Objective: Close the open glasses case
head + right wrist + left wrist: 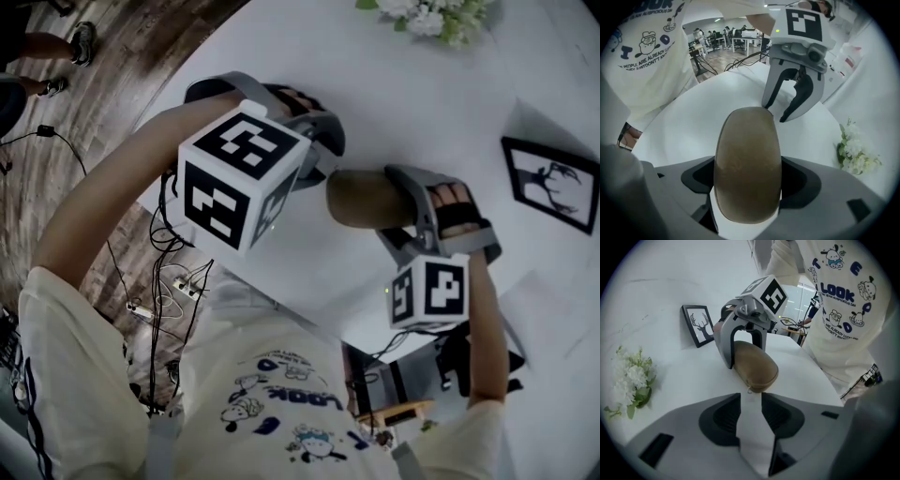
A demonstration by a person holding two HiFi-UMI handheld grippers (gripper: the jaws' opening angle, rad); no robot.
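Head view: brown oval zip glasses case [361,199] is seen flat on white tabletop [422,94], left of black-framed deer picture [551,183].
Left gripper view: left claw [750,399] is held slightly apart and empty, at the case end away from the picture.
Right gripper view: right claw [747,163] is spread to its widest, straddling the end nearer the picture, no squeeze evident.
Lid judged already down; zip run unconfirmed.

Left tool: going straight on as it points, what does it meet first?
Likely the near end of the brown oval fabric glasses case, just beyond the left tool; possibly the white table first.
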